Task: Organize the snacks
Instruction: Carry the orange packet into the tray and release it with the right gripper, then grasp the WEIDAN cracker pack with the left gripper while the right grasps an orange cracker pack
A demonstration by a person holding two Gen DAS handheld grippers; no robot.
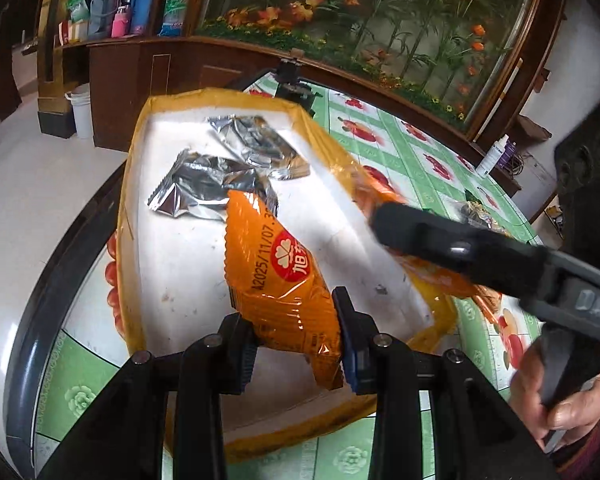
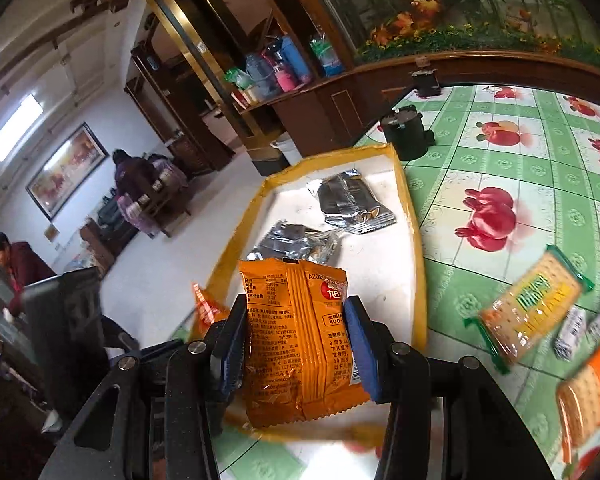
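A white tray with a yellow rim (image 1: 132, 184) (image 2: 418, 264) sits on the table and holds two silver snack packets (image 1: 204, 188) (image 2: 352, 200). My left gripper (image 1: 296, 340) is shut on an orange snack packet (image 1: 276, 280) and holds it over the tray's near part. My right gripper (image 2: 296, 352) is shut on another orange packet (image 2: 300, 340), above the tray's near edge. In the left wrist view the right gripper (image 1: 452, 248) reaches in from the right over the tray's right rim, with its orange packet partly hidden behind it.
A green fruit-print cloth (image 2: 500, 168) covers the table. Cracker packs (image 2: 532, 308) and small packets (image 2: 572, 332) lie at the right. A black pot (image 2: 406, 132) stands beyond the tray. A cabinet with bottles (image 2: 284, 64) is behind. The table edge (image 1: 32, 320) runs left.
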